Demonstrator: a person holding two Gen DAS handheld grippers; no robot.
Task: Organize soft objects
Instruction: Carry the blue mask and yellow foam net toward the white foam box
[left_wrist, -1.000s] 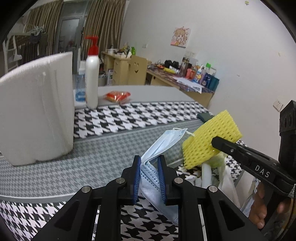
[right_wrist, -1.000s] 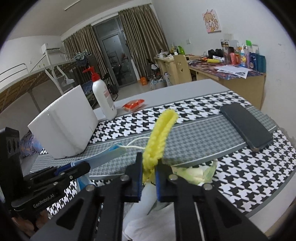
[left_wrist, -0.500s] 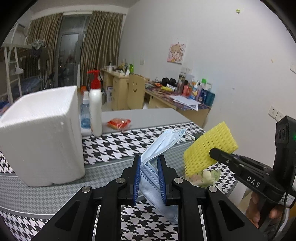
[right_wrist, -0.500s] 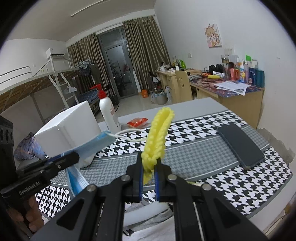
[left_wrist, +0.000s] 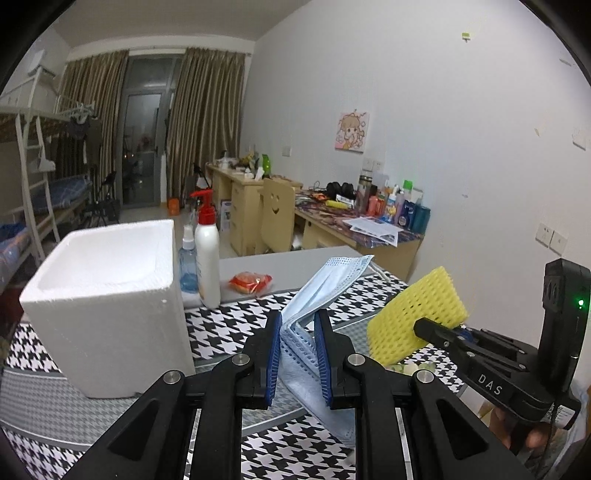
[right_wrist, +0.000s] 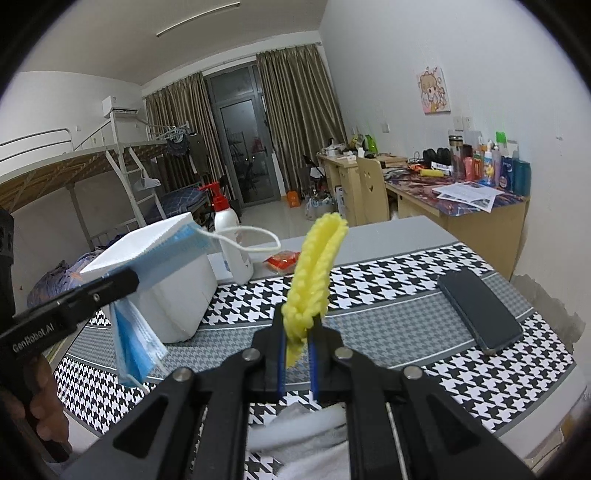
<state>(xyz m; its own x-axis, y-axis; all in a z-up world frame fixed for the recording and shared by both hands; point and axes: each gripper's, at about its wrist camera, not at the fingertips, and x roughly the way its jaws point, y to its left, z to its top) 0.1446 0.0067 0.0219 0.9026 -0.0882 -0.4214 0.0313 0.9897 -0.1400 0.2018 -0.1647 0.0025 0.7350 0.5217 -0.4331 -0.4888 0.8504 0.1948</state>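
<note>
Left gripper: we see the left gripper (left_wrist: 297, 334) closed down on a folded blue face mask (left_wrist: 325, 284), its blue pads pinching the pleated edge on both sides.
Face mask, place: we find it held in the air above the near edge of the table (left_wrist: 229, 325), touching nothing but the pads.
Face mask, axis: its long axis runs up and away from the pads toward the far right corner of the table; the lower end hangs down past the pads. In the right wrist view the face mask (right_wrist: 147, 266) droops below the left gripper (right_wrist: 135, 277), and a white ear loop (right_wrist: 251, 236) arcs out to the right.
Right gripper: we see the right gripper (right_wrist: 297, 332) squeezed shut on a yellow foam net sleeve (right_wrist: 314, 269), gripping its lower end.
Foam sleeve, place: we see it clear of the table, above the near right part.
Foam sleeve, axis: its long axis stands nearly upright, leaning a little right, with the free end on top. From the left wrist view the yellow foam net sleeve (left_wrist: 417, 314) shows its broad face, tilted up to the right from the right gripper (left_wrist: 419, 326).
Foam box: a white foam box (left_wrist: 107, 302) sits open-topped toward the left edge of the table, well apart from both held things.
Bottles: a white pump bottle (left_wrist: 207, 258) and a small blue bottle (left_wrist: 187, 266) stand just beside the box near the far edge.
Phone: a dark phone (right_wrist: 480, 310) lies flat by the right edge.
</note>
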